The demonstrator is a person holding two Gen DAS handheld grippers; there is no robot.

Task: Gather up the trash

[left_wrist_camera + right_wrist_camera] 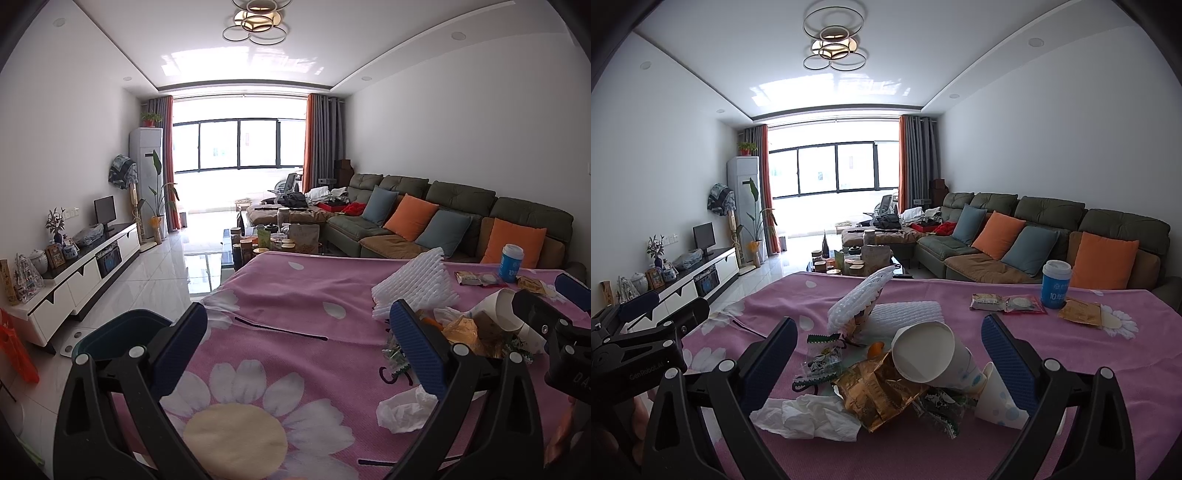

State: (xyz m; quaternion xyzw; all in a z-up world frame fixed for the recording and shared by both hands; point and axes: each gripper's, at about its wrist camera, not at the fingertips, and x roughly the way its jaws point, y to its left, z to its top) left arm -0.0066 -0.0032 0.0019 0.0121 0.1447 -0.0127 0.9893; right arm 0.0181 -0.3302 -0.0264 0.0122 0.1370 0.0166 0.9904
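We're over the trash heap (886,376) on the desk (1071,354), which wears a pink daisy cloth: two paper cups (931,356) lying tipped, one gold wrapper (875,391), a crumpled white tissue (809,413) and two green-edged packets (820,360). The right claw (888,350) hangs spread wide above the heap, gripping nothing. Behind it, white foam netting (857,299); farther right, one blue lidded cup (1055,284) beside three flat snack packets (1006,302). The left claw (295,339) gapes too, empty over bare cloth, with a dark bin (118,332) just off the desk's left edge. Beyond, we see a green sofa (1052,218) carrying four cushions, two orange and two blue, and a bright window (831,166).
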